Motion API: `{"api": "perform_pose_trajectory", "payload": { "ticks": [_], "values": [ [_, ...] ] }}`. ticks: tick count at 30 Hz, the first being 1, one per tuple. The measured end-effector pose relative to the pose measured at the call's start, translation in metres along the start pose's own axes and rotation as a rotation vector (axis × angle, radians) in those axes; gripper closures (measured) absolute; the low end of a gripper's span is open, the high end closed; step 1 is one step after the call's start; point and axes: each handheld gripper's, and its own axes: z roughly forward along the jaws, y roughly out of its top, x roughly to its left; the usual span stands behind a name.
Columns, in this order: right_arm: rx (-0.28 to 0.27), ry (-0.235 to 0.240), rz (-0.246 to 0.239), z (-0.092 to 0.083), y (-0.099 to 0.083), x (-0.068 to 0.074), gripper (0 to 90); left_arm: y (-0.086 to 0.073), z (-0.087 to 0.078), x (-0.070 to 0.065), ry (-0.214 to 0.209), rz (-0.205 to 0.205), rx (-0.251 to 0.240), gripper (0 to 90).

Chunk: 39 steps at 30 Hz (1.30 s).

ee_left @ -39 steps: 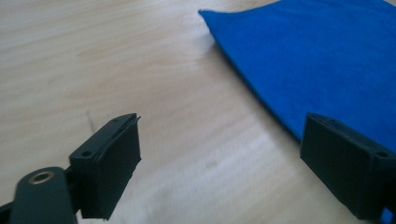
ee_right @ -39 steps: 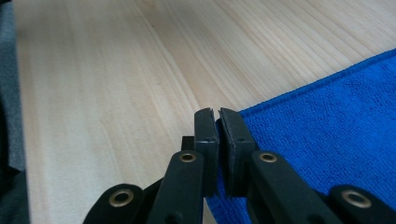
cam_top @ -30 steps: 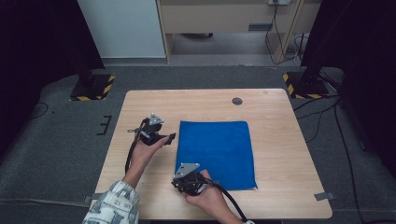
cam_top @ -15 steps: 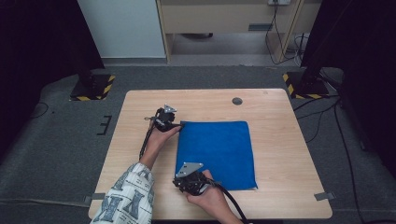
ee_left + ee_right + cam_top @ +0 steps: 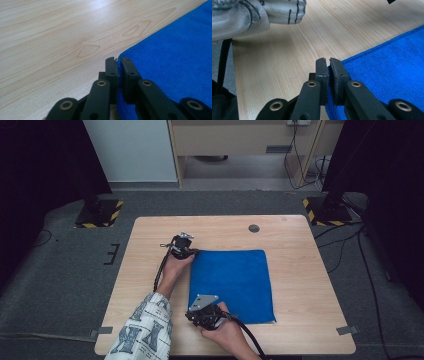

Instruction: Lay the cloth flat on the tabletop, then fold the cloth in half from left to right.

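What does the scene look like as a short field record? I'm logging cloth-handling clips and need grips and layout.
surface: wooden table
item: blue cloth, lying flat
left gripper: jaws just closed, shut on the cloth's far left corner
right gripper: shut on the cloth's near left corner
other: dark round spot on the table beyond the cloth
sleeve: patterned sleeve on the left forearm

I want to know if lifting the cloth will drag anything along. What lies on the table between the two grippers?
In the high view, only the left edge of the blue cloth runs between the left gripper and the right gripper, each shut on a corner.
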Motion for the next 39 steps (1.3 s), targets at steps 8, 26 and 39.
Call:
{"api": "perform_pose_trajectory", "payload": {
  "ticks": [8, 26, 39],
  "values": [
    [-0.045, 0.007, 0.008, -0.006, 0.004, 0.004, 86.6, 0.007, -0.021, 0.004, -0.018, -0.054, -0.049, 85.3],
    [-0.092, -0.009, 0.023, -0.009, 0.012, 0.005, 88.0, 0.013, -0.034, -0.001, -0.018, -0.038, -0.061, 85.4],
    [-0.101, -0.014, 0.037, 0.004, 0.029, 0.012, 87.8, 0.009, -0.051, 0.017, -0.015, -0.033, -0.040, 85.2]
  ]
}}
